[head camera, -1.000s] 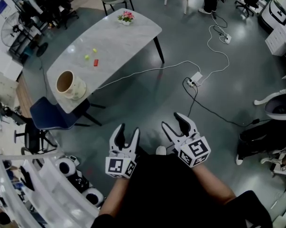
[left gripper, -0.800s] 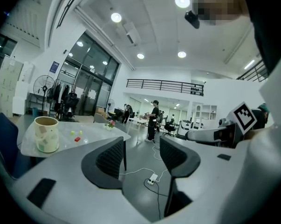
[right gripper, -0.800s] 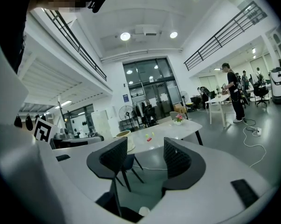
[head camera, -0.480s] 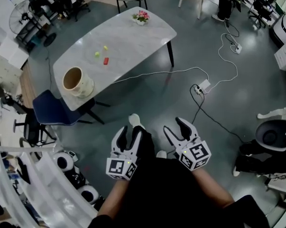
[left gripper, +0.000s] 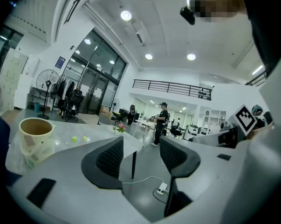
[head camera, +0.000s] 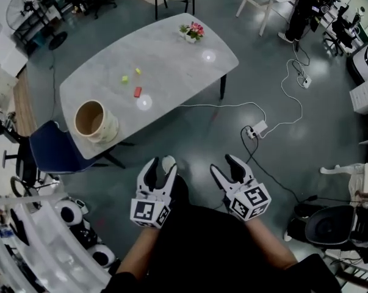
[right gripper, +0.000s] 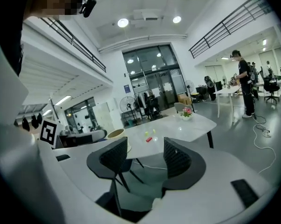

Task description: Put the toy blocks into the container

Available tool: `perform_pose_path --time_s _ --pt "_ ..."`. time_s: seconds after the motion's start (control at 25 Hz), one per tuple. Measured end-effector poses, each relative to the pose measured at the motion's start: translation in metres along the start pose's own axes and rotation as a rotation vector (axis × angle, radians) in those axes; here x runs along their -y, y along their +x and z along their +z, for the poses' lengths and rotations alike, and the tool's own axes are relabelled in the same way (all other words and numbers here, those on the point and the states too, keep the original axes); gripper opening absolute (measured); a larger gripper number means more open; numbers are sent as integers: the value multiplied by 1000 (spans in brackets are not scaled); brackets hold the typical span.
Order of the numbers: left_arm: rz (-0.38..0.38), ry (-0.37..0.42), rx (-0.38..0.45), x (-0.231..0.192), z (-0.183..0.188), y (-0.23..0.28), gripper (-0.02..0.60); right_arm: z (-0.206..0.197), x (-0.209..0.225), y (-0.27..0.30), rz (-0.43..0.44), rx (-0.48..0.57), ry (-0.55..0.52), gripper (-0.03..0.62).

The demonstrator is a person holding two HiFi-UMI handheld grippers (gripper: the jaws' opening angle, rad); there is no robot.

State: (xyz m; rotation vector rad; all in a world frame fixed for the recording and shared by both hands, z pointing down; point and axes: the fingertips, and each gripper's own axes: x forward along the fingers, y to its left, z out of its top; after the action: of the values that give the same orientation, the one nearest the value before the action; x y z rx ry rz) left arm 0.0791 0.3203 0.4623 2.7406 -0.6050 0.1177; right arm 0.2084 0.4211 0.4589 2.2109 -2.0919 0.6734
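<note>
Bearing blocks (head camera: 137, 91) and container (head camera: 93, 121), a marble table (head camera: 171, 60) stands on grey floor (head camera: 171, 140) — left gripper (head camera: 160, 166), right gripper (head camera: 225, 166): fingers (left gripper: 110, 157) released.

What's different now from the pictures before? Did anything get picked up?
The person has walked toward the table, which now looks nearer. Nothing was picked up or let go. Both the left gripper and the right gripper stay open and empty. The three toy blocks still lie on the table, the container still near its edge.

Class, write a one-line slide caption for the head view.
Left gripper and right gripper, open and empty, over the floor short of the table with three blocks and a container.
</note>
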Motion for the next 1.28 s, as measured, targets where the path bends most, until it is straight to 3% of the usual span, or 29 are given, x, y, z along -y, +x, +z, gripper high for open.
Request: perform_pose_path --time_s 0.28,0.68,1.0,1.28 --pt "-11 3 28 -72 50 75 221 65 23 99 -20 19 -17 212" --pt "19 -35 7 -178 82 137 225 108 26 227 1 -44 -12 212" --pt "22 -66 18 -240 90 151 225 111 2 303 55 -112 -11 212" --pt "61 -170 49 -265 95 153 233 99 -2 346 119 -203 -47 212"
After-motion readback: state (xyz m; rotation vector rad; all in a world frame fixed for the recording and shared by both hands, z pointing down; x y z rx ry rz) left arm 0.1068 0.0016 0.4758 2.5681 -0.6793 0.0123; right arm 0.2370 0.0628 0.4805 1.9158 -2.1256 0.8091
